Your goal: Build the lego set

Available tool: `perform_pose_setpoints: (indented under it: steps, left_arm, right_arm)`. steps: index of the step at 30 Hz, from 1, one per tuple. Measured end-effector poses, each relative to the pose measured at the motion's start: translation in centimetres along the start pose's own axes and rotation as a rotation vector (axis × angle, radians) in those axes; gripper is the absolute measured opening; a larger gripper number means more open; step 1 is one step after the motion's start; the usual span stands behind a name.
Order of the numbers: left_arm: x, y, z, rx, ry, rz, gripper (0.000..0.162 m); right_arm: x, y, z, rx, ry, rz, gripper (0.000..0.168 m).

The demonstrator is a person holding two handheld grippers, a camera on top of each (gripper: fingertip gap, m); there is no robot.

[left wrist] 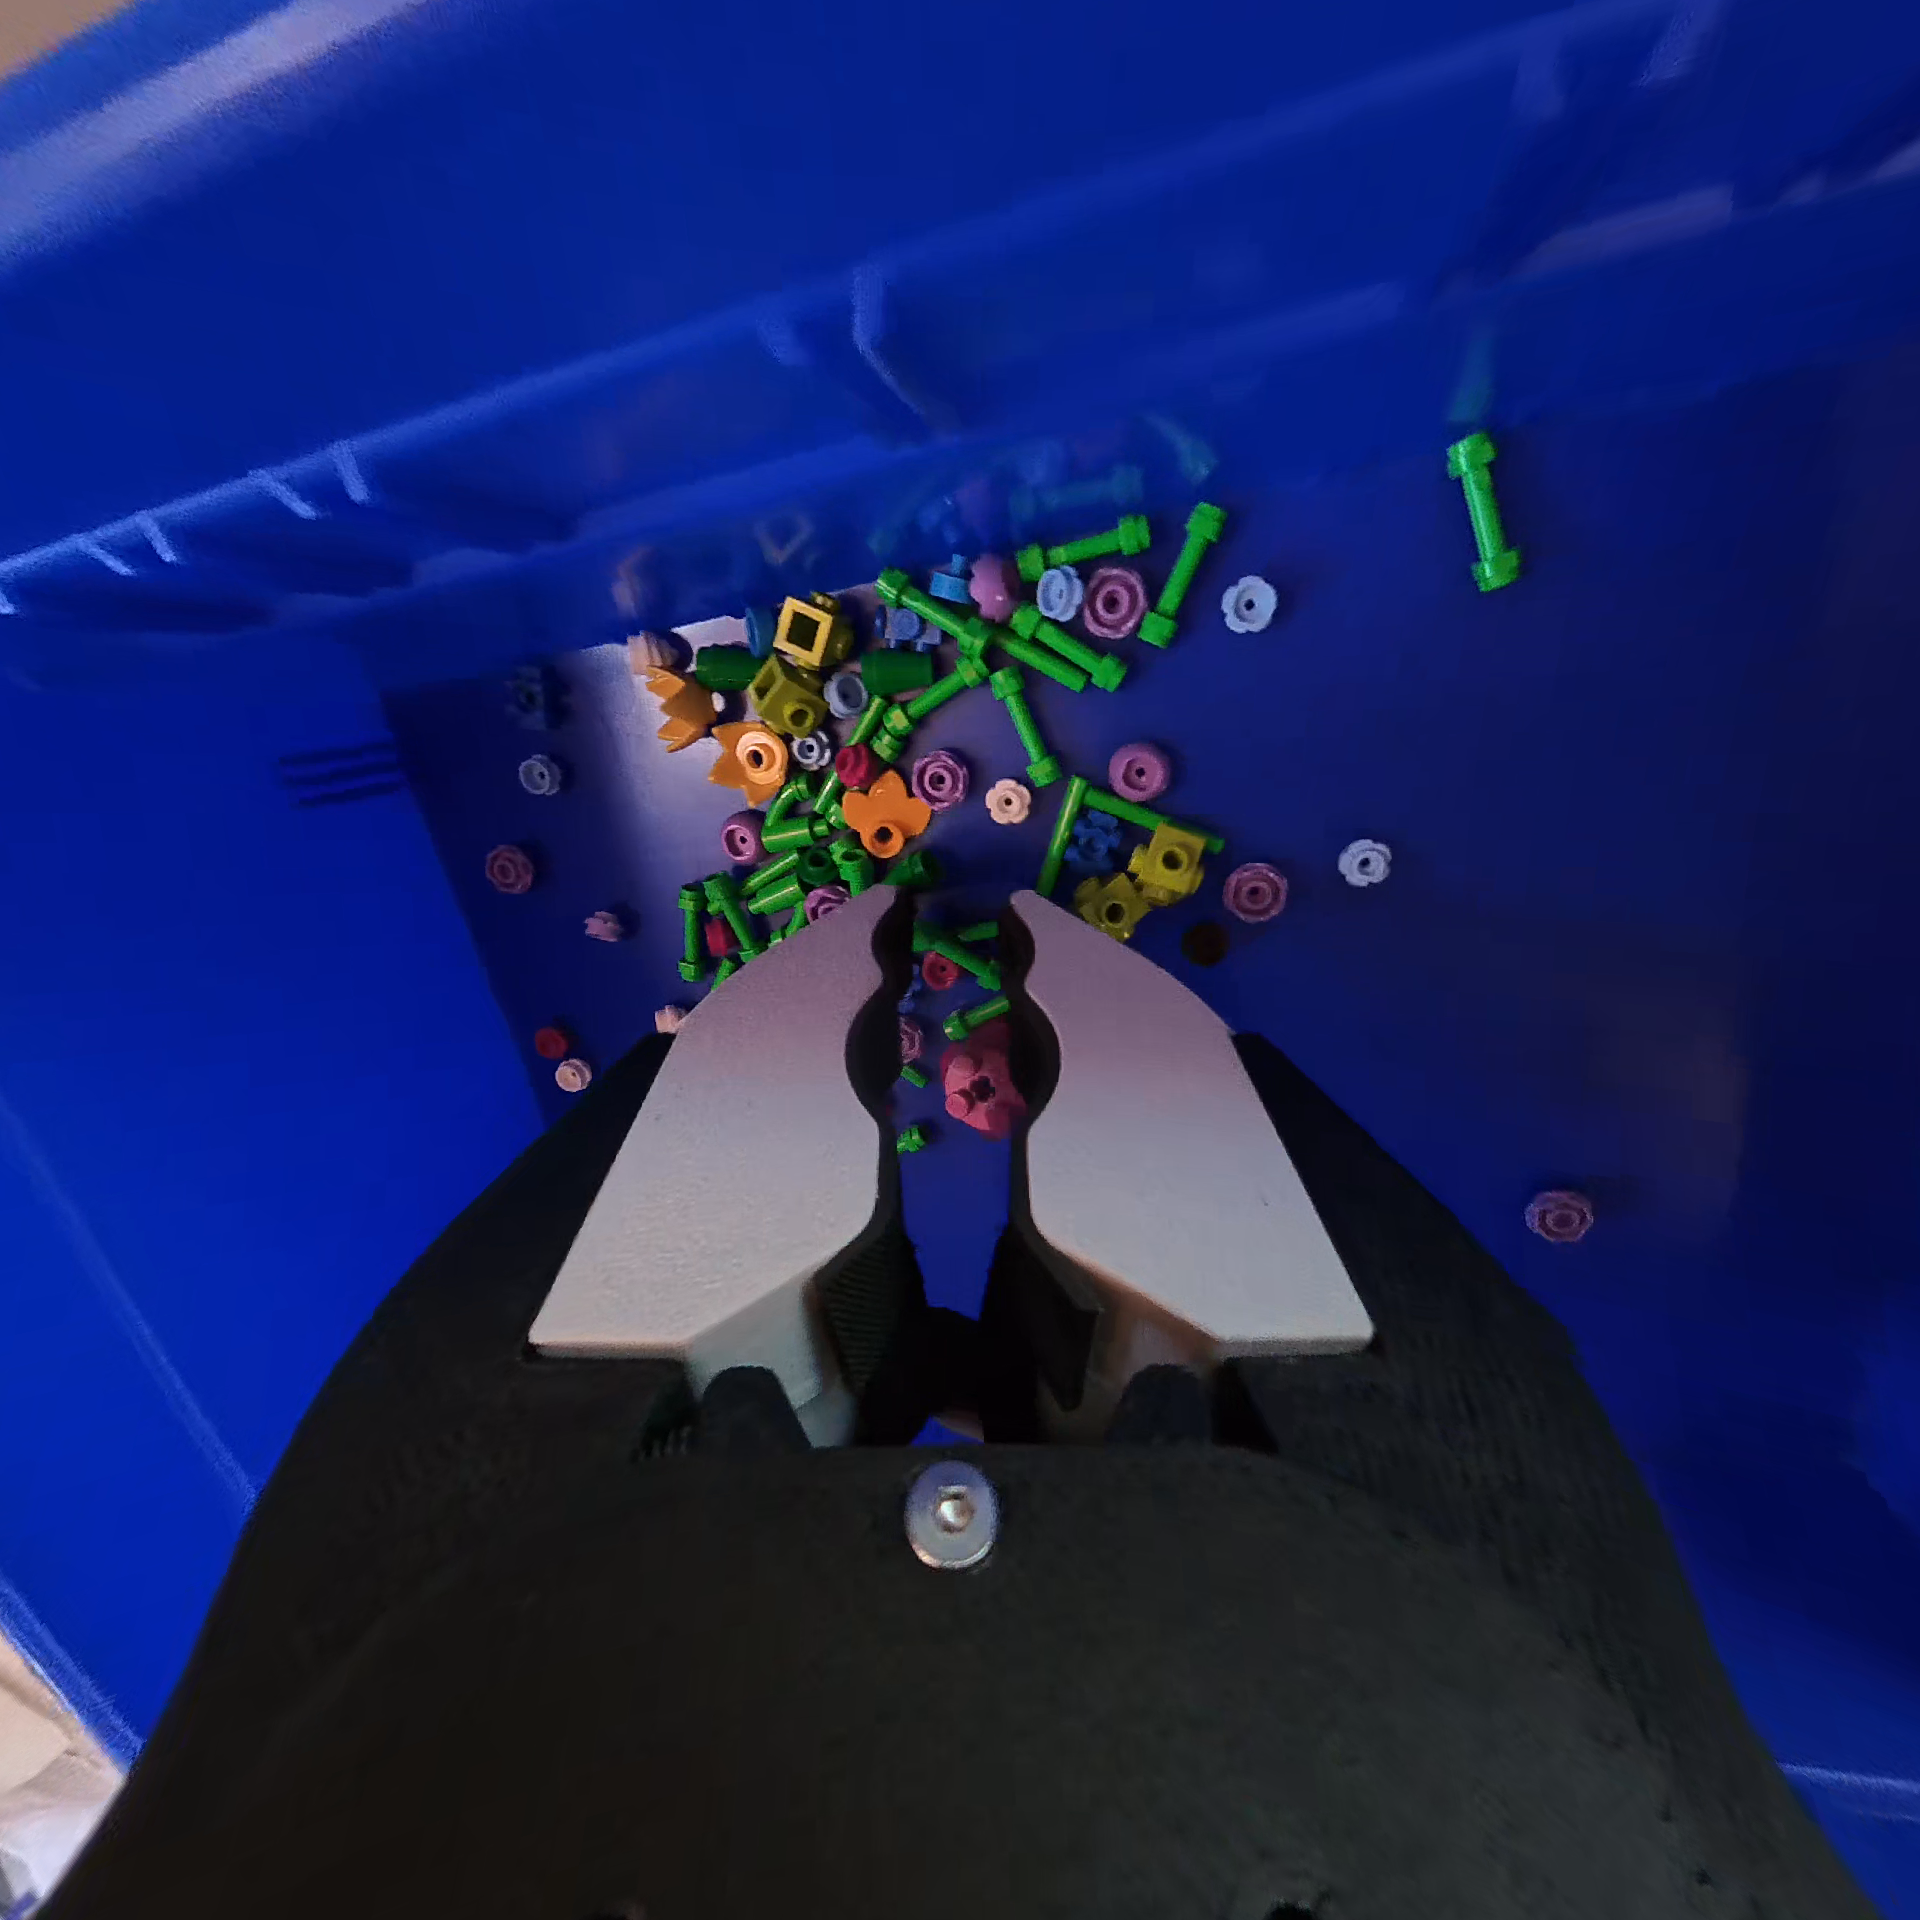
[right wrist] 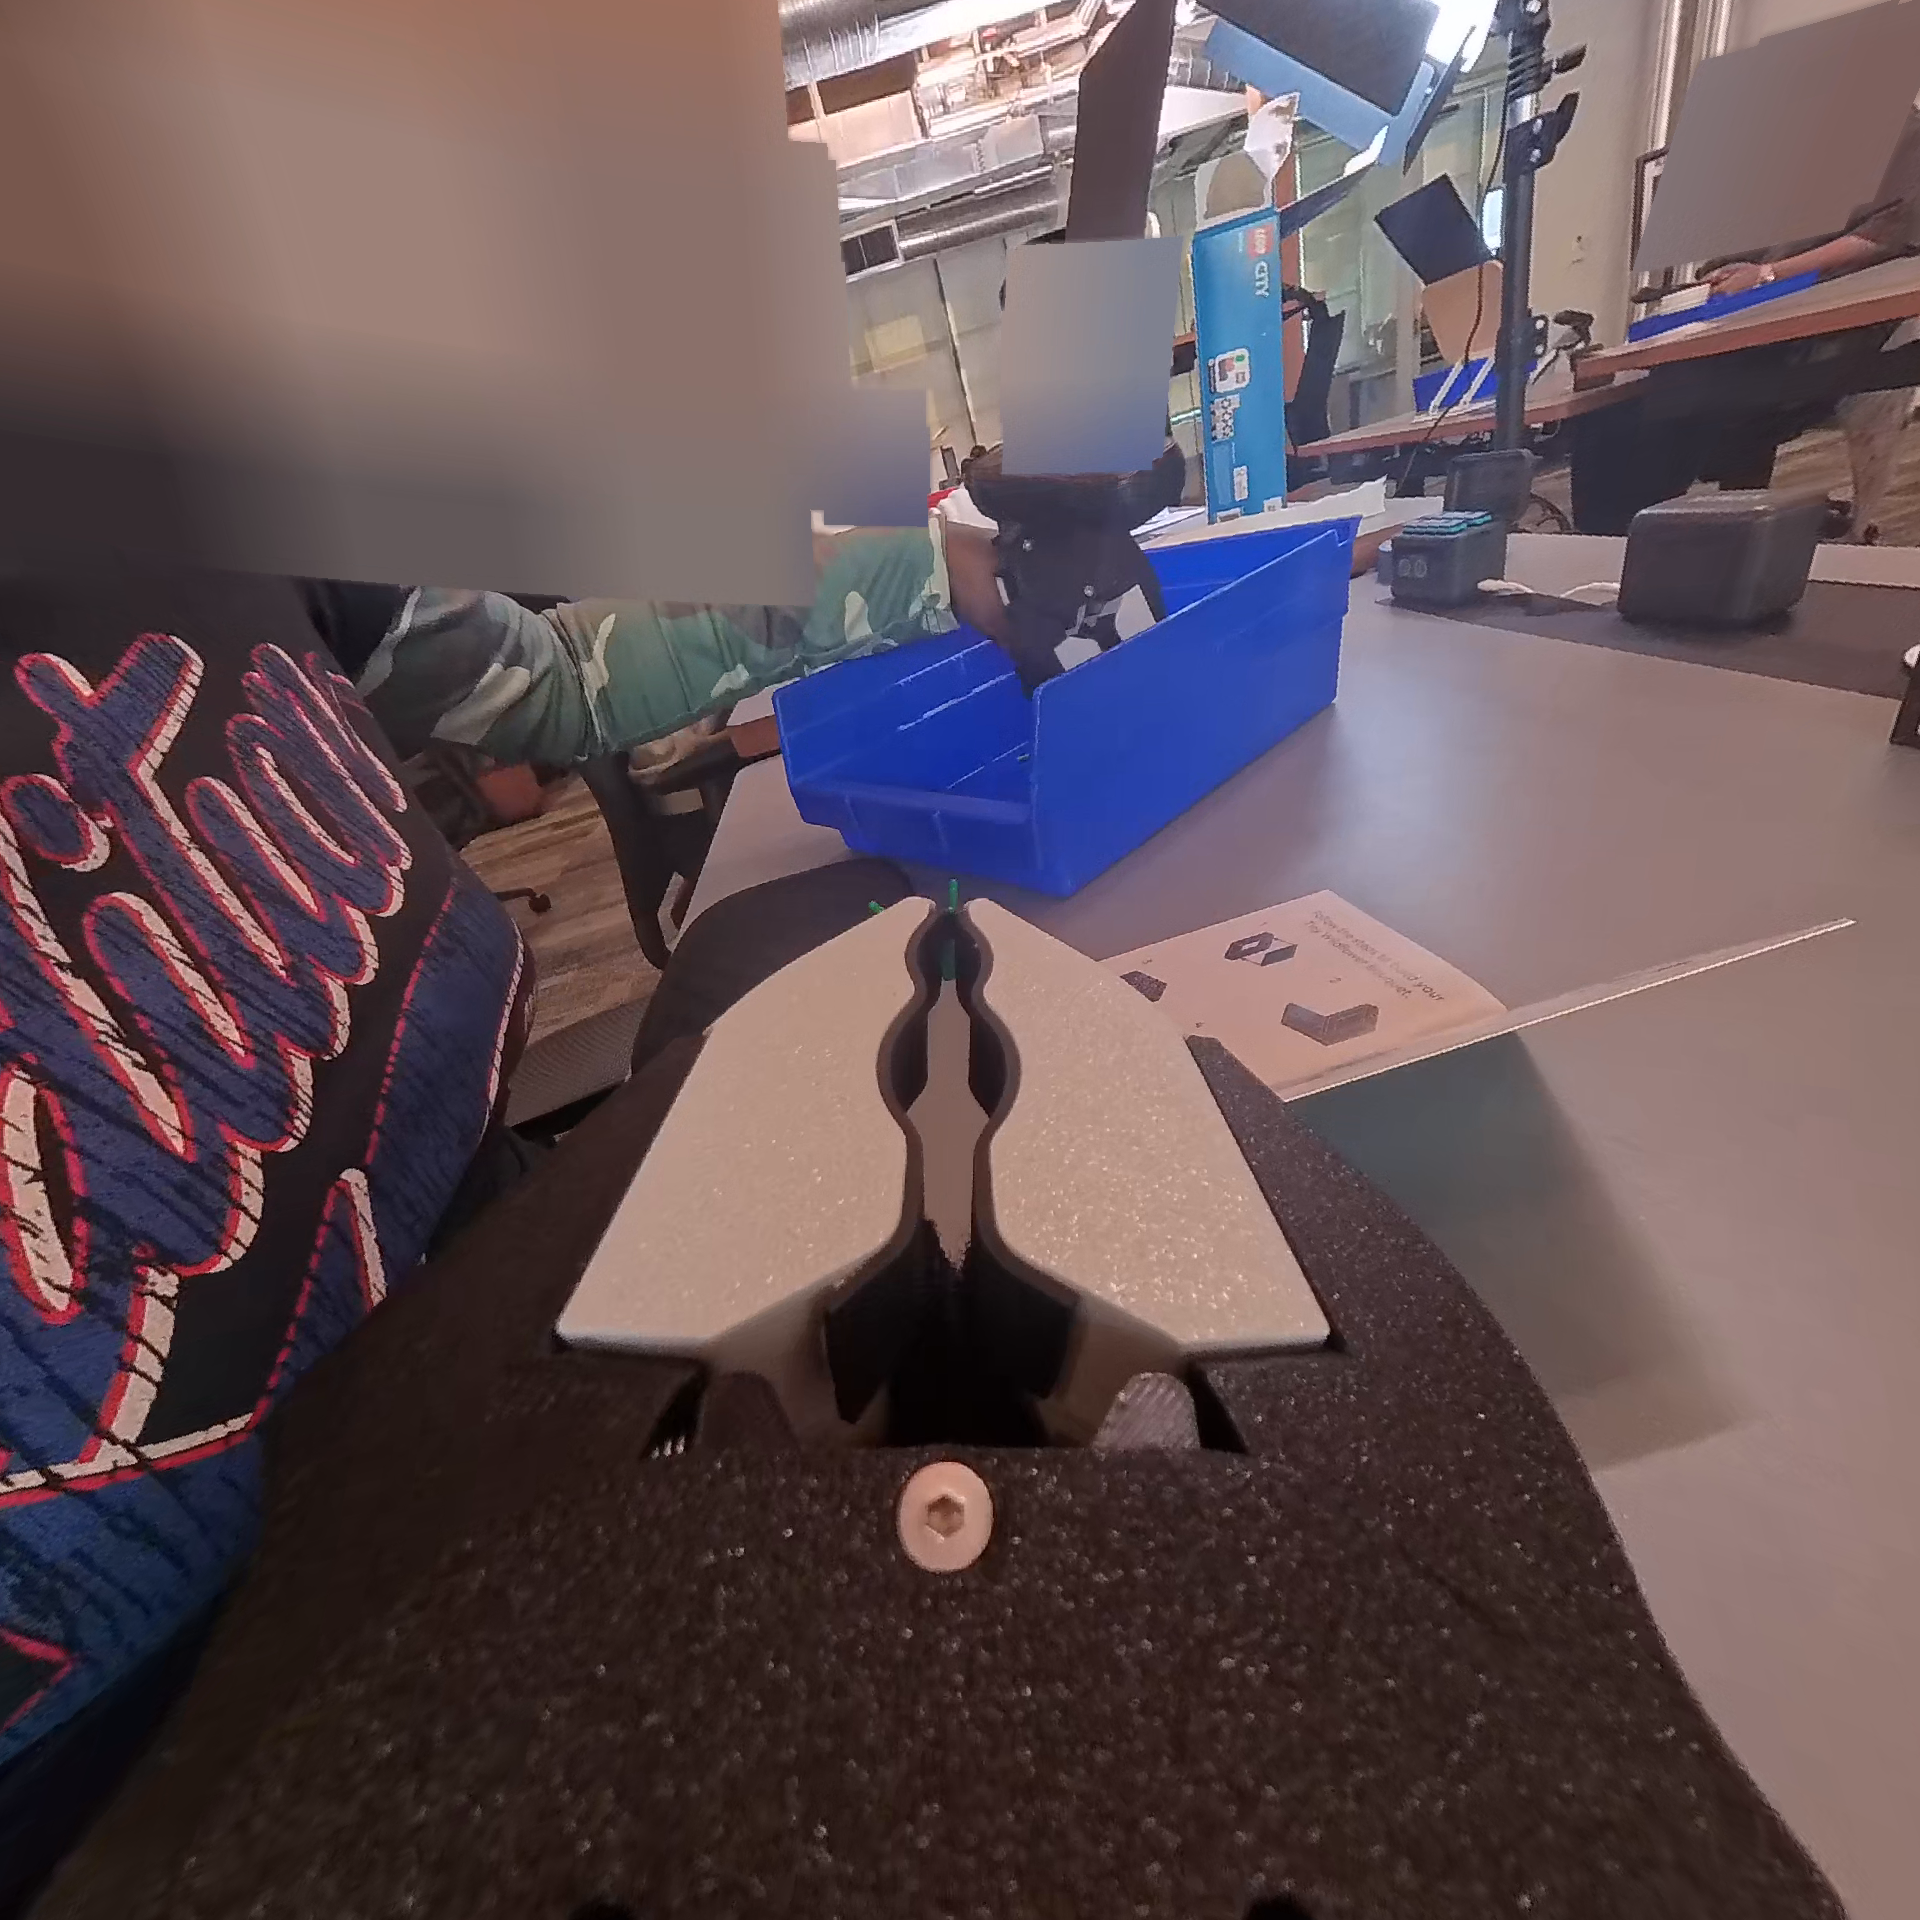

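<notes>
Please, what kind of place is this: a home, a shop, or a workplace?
Probably a shared workshop or lab. Long grey tables fill an open room with bare ceiling ducts, a light stand rises behind, and a blue bin holds loose Lego pieces.

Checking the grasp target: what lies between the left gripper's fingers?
Left wrist view: between the left gripper fingers lie green stems and a magenta flower piece, ungripped.

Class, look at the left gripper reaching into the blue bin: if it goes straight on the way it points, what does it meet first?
Probably the green stem pieces between the left gripper fingertips, then the bin floor; depth unclear.
</notes>
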State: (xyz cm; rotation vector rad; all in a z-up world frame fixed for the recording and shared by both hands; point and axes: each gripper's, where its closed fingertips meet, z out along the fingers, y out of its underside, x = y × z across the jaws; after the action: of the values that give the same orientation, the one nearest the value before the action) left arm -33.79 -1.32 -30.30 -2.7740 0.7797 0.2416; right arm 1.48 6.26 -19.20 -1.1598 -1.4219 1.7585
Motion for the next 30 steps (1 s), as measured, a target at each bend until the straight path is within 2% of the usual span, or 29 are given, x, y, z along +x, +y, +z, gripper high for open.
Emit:
perform_pose_setpoints:
  steps: [5, 12, 23, 30]
  left_arm:
    - [-0.6, -0.1, -0.1, 0.007, -0.022, 0.031, 0.015]
    - [-1.0, -0.1, 0.2, -0.021, -0.021, 0.173, 0.014]
    - [-0.7, -0.7, -0.7, 0.013, -0.005, 0.24, 0.011]
    - [-0.6, -0.4, 0.0, -0.02, 0.01, 0.263, 0.011]
  right_arm:
    - [0.0, 0.0, 0.0, 0.001, -0.003, 0.001, 0.002]
    - [0.0, -0.1, -0.1, 0.004, -0.001, 0.001, 0.002]
    - [0.1, 0.0, 0.0, 0.002, -0.003, 0.017, 0.002]
    - [0.2, 0.0, 0.0, 0.001, -0.002, 0.02, 0.002]
